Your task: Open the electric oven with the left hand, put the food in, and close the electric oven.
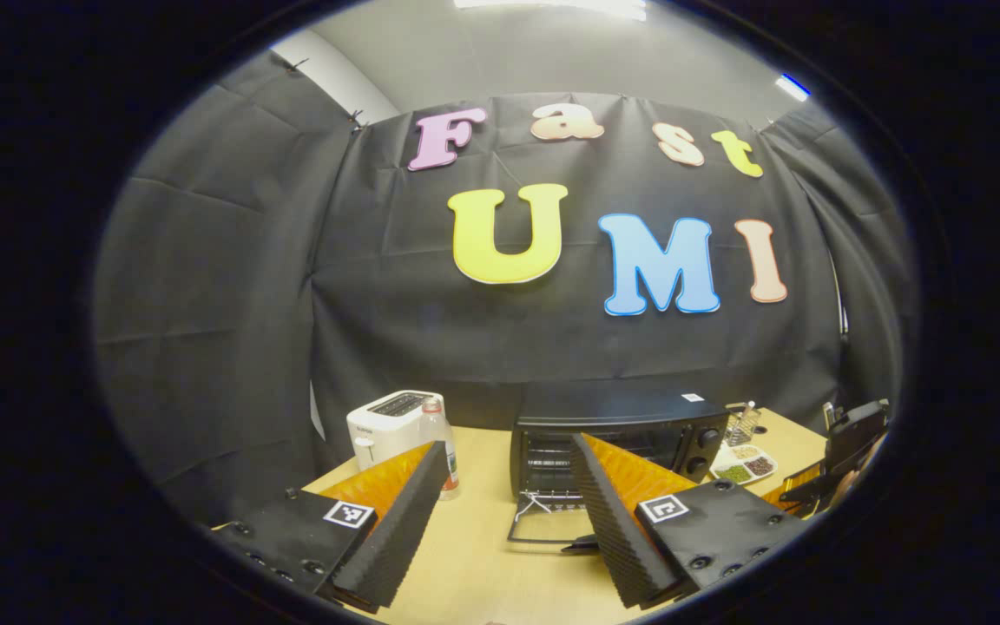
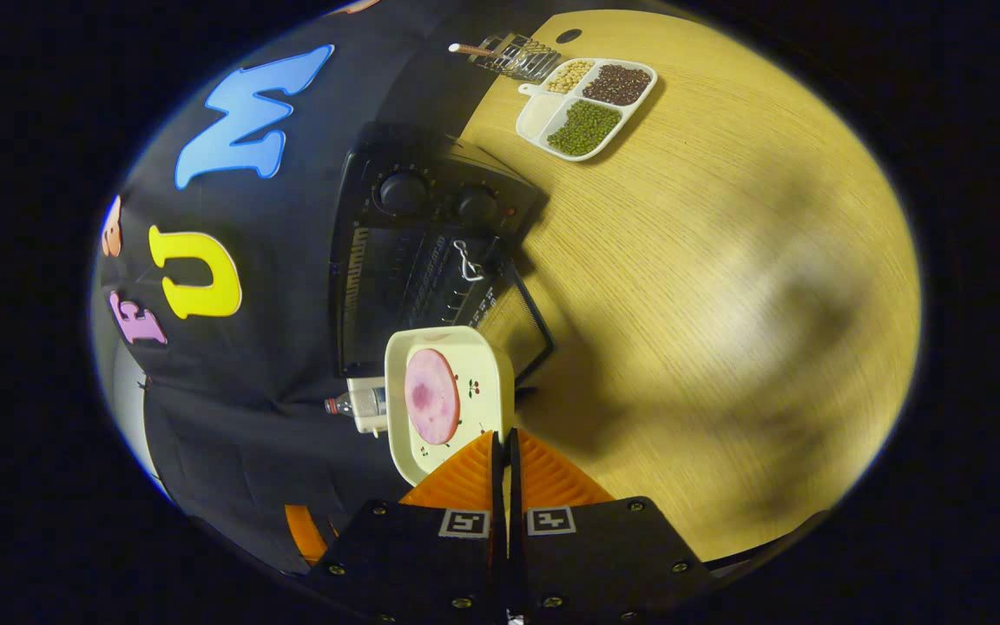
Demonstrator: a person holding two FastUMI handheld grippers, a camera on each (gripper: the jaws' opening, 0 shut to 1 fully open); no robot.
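The wooden table (image 1: 483,538) carries the black electric oven (image 1: 617,434) at twelve o'clock from the left gripper (image 1: 509,508), door (image 1: 543,519) dropped flat onto the tabletop and the wire rack visible inside. At ten o'clock from that gripper stand a white toaster (image 1: 387,425) and a clear bottle (image 1: 441,451); at two o'clock lies a divided tray of beans (image 1: 747,464). The left gripper's fingers are spread wide with nothing between them. In the right gripper view, the right gripper (image 2: 504,451) has its fingers pressed together on the rim of a cream plate (image 2: 483,369), pinching it. A round slice of ham (image 2: 430,395) lies on that plate, held in front of the open oven.
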